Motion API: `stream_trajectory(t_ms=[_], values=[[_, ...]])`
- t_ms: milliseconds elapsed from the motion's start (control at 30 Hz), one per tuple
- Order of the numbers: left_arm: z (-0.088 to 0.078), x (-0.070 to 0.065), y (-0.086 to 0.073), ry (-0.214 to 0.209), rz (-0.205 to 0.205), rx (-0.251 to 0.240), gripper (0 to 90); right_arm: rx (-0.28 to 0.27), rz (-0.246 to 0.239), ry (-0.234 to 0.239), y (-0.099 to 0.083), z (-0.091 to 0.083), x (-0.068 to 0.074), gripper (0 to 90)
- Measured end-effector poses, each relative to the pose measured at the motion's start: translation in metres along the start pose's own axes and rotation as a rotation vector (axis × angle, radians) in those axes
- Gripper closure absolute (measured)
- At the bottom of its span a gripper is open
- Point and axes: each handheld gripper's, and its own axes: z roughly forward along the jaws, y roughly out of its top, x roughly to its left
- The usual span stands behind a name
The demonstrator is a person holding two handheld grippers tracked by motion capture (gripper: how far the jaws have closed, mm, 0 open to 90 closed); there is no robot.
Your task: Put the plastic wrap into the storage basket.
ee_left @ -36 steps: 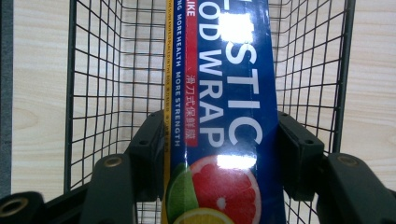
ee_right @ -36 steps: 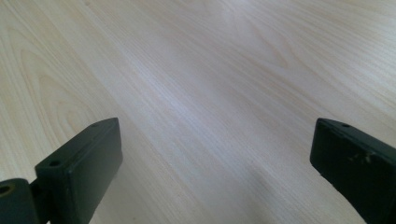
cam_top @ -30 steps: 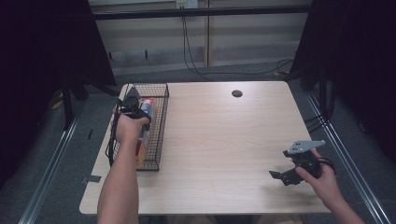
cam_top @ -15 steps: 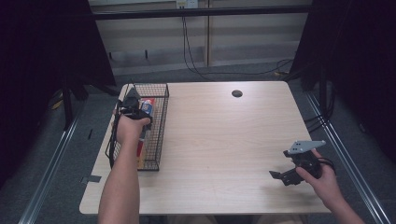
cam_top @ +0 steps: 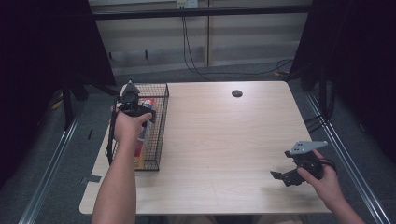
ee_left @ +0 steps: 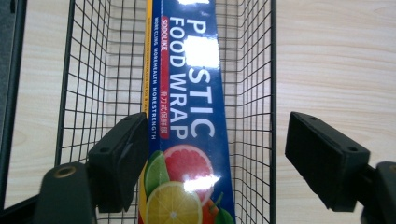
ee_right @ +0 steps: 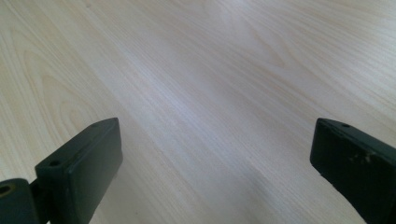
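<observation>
While hovering over the wire basket [cam_top: 161, 122] at the table's [cam_top: 224, 140] far left, left gripper [ee_left: 217, 154] fingers just opening, clear of the plastic wrap box [ee_left: 196, 116] below. Near right, right gripper [ee_right: 215, 163] fingers spread wide, holding nothing.

**What I see around the work area**

I see a light wooden surface [cam_top: 219, 140] with rounded corners, its pale grain running across my right gripper view. Near its far edge sits a small dark round grommet [cam_top: 236, 93], well apart from everything else. Past the far edge I see grey floor [cam_top: 196, 74] and a pale wall panel [cam_top: 154, 42], with black cables [cam_top: 187, 46] hanging down it and trailing along the floor to the right. A dark bar [cam_top: 201, 12] runs level across the top. Black curtains [cam_top: 42, 60] stand at both sides, and metal rails [cam_top: 46, 177] run along the floor beside the surface.
</observation>
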Motion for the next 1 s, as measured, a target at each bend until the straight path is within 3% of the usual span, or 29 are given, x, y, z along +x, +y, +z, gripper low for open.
stream_trajectory(t_ms=[167,467,1000], values=[[-0.008,-0.008,0.001,-0.025,0.019,-0.019,18.5,-0.01,-0.005,-0.001,0.0,-0.001,-0.001,2.6],[-0.019,-0.031,-0.001,-0.068,0.093,-0.058,14.1,-0.015,0.002,0.0,-0.002,-0.003,-0.002,2.6],[-0.017,-0.059,-0.011,-0.146,0.171,-0.094,10.1,-0.021,0.007,-0.003,-0.002,-0.005,-0.003,2.6]])
